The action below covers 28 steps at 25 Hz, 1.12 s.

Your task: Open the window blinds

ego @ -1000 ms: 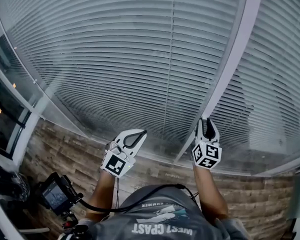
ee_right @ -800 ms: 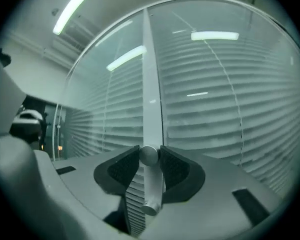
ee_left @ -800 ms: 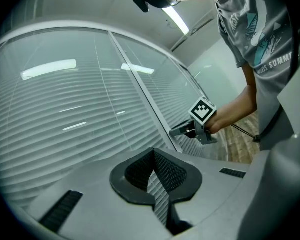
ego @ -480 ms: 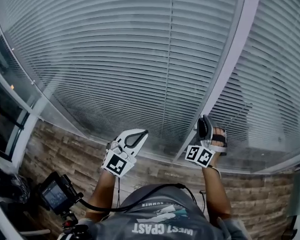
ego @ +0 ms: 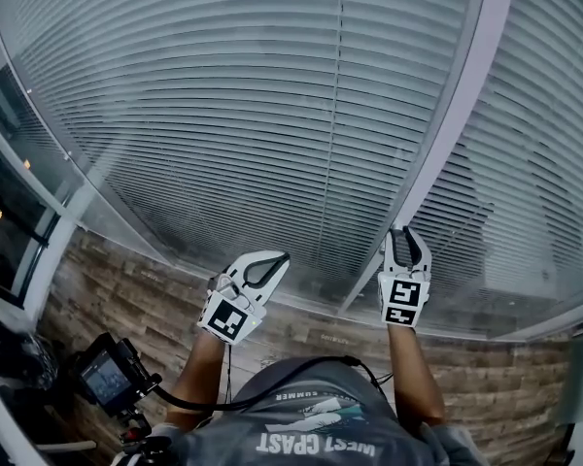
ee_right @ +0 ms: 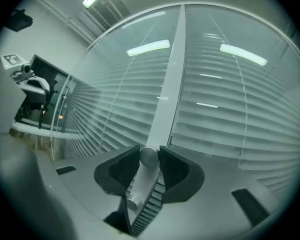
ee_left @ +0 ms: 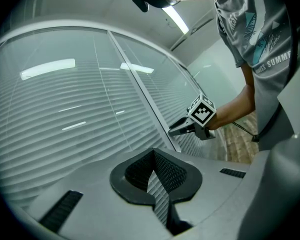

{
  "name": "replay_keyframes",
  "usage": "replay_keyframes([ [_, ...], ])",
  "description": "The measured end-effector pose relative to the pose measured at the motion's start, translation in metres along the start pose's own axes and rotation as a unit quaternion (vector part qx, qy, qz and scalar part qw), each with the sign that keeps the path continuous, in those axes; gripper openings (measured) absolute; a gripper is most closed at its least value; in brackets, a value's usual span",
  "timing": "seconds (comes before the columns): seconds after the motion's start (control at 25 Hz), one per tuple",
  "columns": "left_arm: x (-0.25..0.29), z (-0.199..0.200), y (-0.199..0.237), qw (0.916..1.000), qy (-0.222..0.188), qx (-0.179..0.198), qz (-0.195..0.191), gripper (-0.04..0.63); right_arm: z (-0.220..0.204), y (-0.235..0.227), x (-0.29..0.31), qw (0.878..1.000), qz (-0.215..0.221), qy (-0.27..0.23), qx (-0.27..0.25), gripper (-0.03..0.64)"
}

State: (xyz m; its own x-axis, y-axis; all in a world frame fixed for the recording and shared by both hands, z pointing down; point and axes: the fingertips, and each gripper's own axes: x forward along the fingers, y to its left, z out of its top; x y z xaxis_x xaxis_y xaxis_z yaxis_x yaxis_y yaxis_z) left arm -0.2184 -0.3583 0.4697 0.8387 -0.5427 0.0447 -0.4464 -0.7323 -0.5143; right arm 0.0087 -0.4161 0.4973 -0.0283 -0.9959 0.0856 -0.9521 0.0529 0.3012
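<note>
White slatted blinds (ego: 272,115) hang behind glass, their slats turned nearly flat against the pane. A pale upright frame post (ego: 457,134) splits the two window panels. At the post's foot my right gripper (ego: 404,239) is shut on a small round silver knob (ee_right: 149,156), which sits between the dark pads in the right gripper view, against the post (ee_right: 170,84). My left gripper (ego: 270,260) hangs shut and empty to the left, just short of the glass. Its pads (ee_left: 165,171) meet with nothing between them. The left gripper view also shows the right gripper (ee_left: 179,129) at the post.
A small camera with a lit screen (ego: 107,377) stands on a mount at the lower left. Below the sill runs a wood-patterned wall (ego: 126,289). A dark uncovered pane (ego: 5,221) lies at the far left. A black cable (ego: 272,382) crosses the person's shirt.
The right gripper rolled sideways half a second ago while on the knob and has turned back upright. The left gripper has barely moved.
</note>
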Motion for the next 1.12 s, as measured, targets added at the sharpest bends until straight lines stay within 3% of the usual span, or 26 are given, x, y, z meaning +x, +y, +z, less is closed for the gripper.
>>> replay_keyframes([
  [0.12, 0.000, -0.001, -0.001, 1.0000, 0.000, 0.004, -0.003, 0.003, 0.000, 0.006, -0.001, 0.994, -0.013, 0.002, -0.110, 0.118],
  [0.2, -0.001, -0.002, -0.002, 1.0000, -0.001, 0.002, -0.002, 0.003, -0.001, 0.012, -0.002, 0.974, -0.019, 0.010, -0.227, 0.117],
  [0.28, 0.000, 0.000, -0.002, 1.0000, -0.004, 0.000, -0.002, 0.003, -0.004, 0.018, -0.002, 0.934, -0.022, 0.024, -0.357, 0.117],
  [0.36, 0.002, 0.003, -0.003, 1.0000, -0.007, 0.002, -0.006, 0.003, -0.008, 0.022, -0.002, 0.880, -0.021, 0.039, -0.473, 0.117],
  [0.4, 0.003, 0.004, -0.004, 0.9999, -0.008, 0.003, -0.007, 0.003, -0.009, 0.023, -0.002, 0.862, -0.016, 0.041, -0.505, 0.117],
  [0.44, 0.003, 0.004, -0.004, 0.9999, -0.010, 0.004, -0.008, 0.003, -0.009, 0.024, -0.002, 0.858, -0.008, 0.038, -0.513, 0.117],
  [0.48, 0.003, 0.004, -0.004, 0.9999, -0.010, 0.004, -0.008, 0.003, -0.008, 0.025, -0.002, 0.868, 0.001, 0.033, -0.496, 0.117],
  [0.52, 0.002, 0.004, -0.004, 0.9999, -0.010, 0.002, -0.007, 0.003, -0.007, 0.024, -0.003, 0.892, 0.010, 0.026, -0.451, 0.118],
  [0.6, 0.002, 0.003, -0.006, 0.9999, -0.009, 0.000, -0.008, 0.003, -0.004, 0.020, -0.006, 0.960, 0.028, 0.014, -0.279, 0.118],
  [0.64, 0.002, 0.002, -0.007, 0.9999, -0.007, 0.001, -0.009, 0.003, -0.003, 0.017, -0.008, 0.984, 0.035, 0.009, -0.176, 0.118],
  [0.68, 0.003, 0.002, -0.007, 0.9999, -0.007, 0.002, -0.010, 0.003, -0.003, 0.014, -0.010, 0.995, 0.037, 0.004, -0.088, 0.119],
  [0.76, 0.003, 0.002, -0.005, 0.9999, -0.008, 0.003, -0.008, 0.003, -0.002, 0.010, -0.010, 1.000, 0.026, -0.002, 0.009, 0.120],
  [1.0, 0.002, 0.000, -0.007, 1.0000, -0.005, -0.002, -0.008, 0.003, 0.000, 0.000, -0.007, 0.990, -0.038, -0.015, 0.136, 0.118],
  [1.12, 0.005, 0.003, -0.011, 0.9999, -0.009, -0.001, -0.013, 0.003, 0.001, -0.001, -0.009, 0.991, -0.048, -0.018, 0.125, 0.118],
])
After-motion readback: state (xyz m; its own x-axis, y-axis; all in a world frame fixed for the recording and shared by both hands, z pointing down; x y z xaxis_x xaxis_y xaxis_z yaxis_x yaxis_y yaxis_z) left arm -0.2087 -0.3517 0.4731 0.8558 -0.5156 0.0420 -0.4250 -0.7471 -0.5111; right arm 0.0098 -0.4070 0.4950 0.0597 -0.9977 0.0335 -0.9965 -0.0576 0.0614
